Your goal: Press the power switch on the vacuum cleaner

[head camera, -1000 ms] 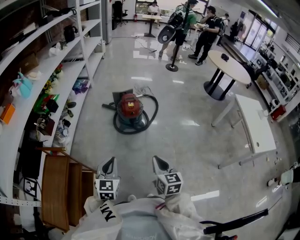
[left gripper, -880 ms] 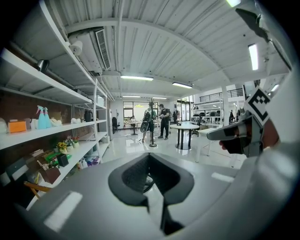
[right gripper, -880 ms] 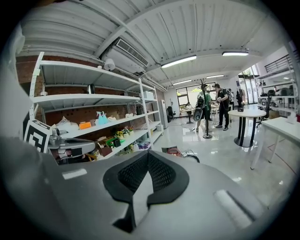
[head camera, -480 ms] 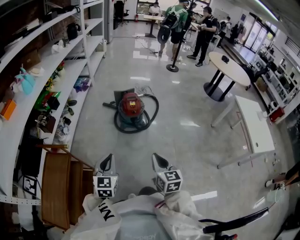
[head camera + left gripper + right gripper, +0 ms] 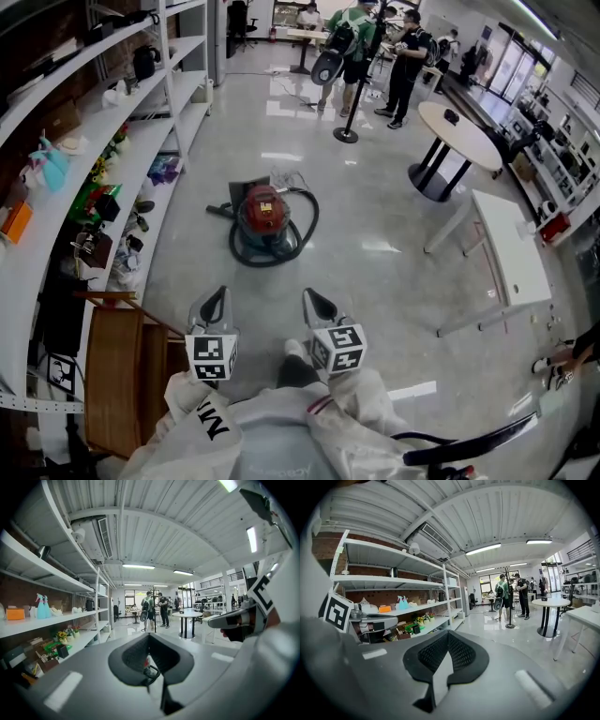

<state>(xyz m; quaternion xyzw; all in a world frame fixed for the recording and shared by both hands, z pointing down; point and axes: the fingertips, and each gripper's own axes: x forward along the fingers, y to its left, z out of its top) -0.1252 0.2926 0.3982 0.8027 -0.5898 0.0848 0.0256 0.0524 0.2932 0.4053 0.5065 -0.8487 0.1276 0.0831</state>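
The vacuum cleaner (image 5: 262, 212) stands on the glossy floor ahead of me. It has a red body on a dark teal base, and its dark hose (image 5: 305, 225) loops around it. My left gripper (image 5: 220, 292) and right gripper (image 5: 307, 294) are held side by side low in the head view, well short of the vacuum and touching nothing. Both are shut and empty. In the left gripper view the jaws (image 5: 149, 635) meet at the tip, and a bit of the red vacuum (image 5: 147, 663) shows in the slit below them. The right gripper (image 5: 448, 632) points across the floor past the shelves.
White shelving (image 5: 141, 141) with small items lines the left side. A wooden cabinet (image 5: 117, 375) stands at my lower left. A round table (image 5: 459, 131) and a white table (image 5: 511, 248) are on the right. People (image 5: 356, 42) stand at the far end of the room.
Both grippers have risen a little in the head view, toward the vacuum. The people at the far end have shifted. The vacuum has not moved.
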